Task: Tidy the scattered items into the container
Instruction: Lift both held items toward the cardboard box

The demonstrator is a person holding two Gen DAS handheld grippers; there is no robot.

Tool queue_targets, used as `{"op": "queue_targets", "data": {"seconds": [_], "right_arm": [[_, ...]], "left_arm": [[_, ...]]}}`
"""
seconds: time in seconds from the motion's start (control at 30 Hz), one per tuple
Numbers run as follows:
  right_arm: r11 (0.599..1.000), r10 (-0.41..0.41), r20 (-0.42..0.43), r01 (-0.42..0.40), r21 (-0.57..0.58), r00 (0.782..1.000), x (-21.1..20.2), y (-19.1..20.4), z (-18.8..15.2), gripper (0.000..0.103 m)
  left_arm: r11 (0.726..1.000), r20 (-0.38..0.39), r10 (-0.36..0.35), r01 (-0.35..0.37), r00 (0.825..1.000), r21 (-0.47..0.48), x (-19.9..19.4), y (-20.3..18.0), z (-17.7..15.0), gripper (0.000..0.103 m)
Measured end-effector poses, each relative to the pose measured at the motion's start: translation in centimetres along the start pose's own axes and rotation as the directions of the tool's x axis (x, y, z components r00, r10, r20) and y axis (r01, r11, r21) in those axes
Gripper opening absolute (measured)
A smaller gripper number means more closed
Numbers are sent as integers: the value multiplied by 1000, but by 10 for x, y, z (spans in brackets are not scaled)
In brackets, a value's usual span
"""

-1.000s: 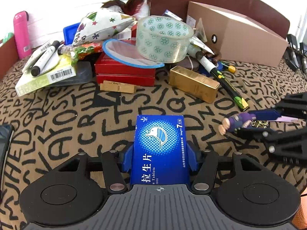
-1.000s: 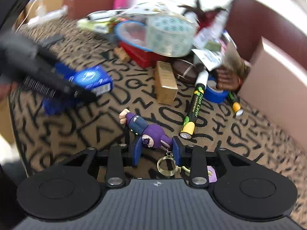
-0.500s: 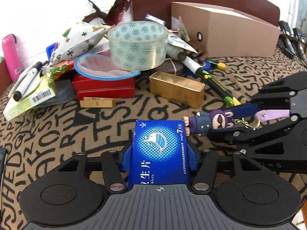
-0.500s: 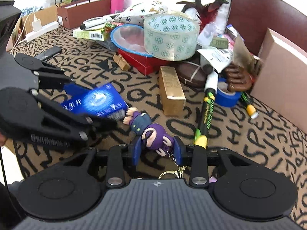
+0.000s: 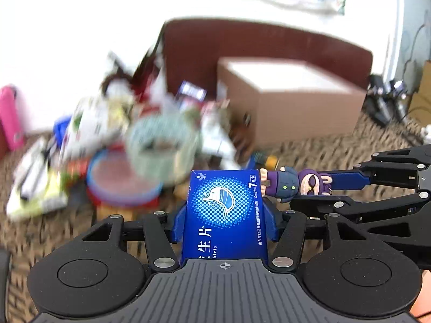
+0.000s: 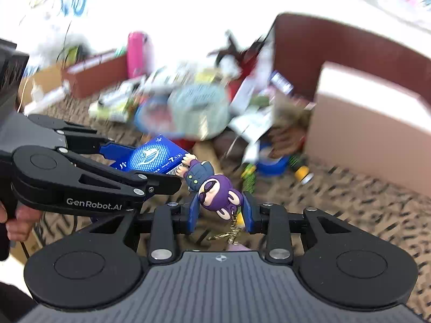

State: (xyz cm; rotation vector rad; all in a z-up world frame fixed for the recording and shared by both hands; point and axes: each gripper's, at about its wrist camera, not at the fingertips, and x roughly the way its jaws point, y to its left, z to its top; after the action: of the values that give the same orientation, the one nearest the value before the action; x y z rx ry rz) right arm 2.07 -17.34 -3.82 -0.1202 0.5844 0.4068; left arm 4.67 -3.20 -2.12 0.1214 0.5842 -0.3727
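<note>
The patterned tabletop [image 6: 350, 202] lies bare in front of the cardboard box [image 5: 293, 102], and that stretch is the only open ground; to the left a blurred heap of scattered items [image 5: 134, 145] crowds the surface, with a tape roll [image 6: 199, 110] and a blue-rimmed dish [image 5: 121, 183] showing among them. A dark red board [image 5: 256, 43] stands behind the box and closes the far edge. The box stands open at the top with a pale inside; whether anything lies in it cannot be told from here.

The left claw [image 5: 225, 215] grips a blue tablet box [image 5: 223, 210] by its long sides, the printed face up and the far end jutting forward past the fingertips. The right claw [image 6: 219, 210] clamps the head of a purple figurine keychain [image 6: 212, 188], whose feet point toward the left claw and whose gold chain [image 6: 229, 231] dangles below. Both claws are held above the tabletop, side by side and pointing toward the box, and the figurine's feet almost touch the corner of the tablet box. A hand [image 6: 18, 220] wraps the left claw's handle.
</note>
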Motion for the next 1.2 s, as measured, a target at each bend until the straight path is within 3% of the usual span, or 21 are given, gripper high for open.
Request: {"op": "queue_targets", "data": {"seconds": [0.17,0.4,0.57,0.67,0.83,1.0,1.2], "right_arm": [[998,-47,86,43,45,995,-25,-38,39,37],[988,-148,215,136,71,965,-59,-102,114,37],[977,-199,262,172,123,944,-64,-155,160,37],[967,-247,274,217,136,929,-57,-185,181,37],[947,-317,253,291,134,914,-25,-227,192,37],[944,-317,196,290,156,928,29,-274,179,37],[934,-318,79,298,195,945,95,-324,154,37]], "left_arm": [[998,106,-27,21,994,59,1,-28,62,57],[994,245,-95,80,965,67,13,-63,167,57],[994,277,-104,95,955,48,46,-79,228,57],[992,250,-122,120,960,21,80,-84,257,57],[993,217,-115,113,969,24,150,-91,272,57],[992,130,-117,121,985,-24,234,-97,268,58],[997,48,-71,71,996,10,315,-111,258,58]]}}
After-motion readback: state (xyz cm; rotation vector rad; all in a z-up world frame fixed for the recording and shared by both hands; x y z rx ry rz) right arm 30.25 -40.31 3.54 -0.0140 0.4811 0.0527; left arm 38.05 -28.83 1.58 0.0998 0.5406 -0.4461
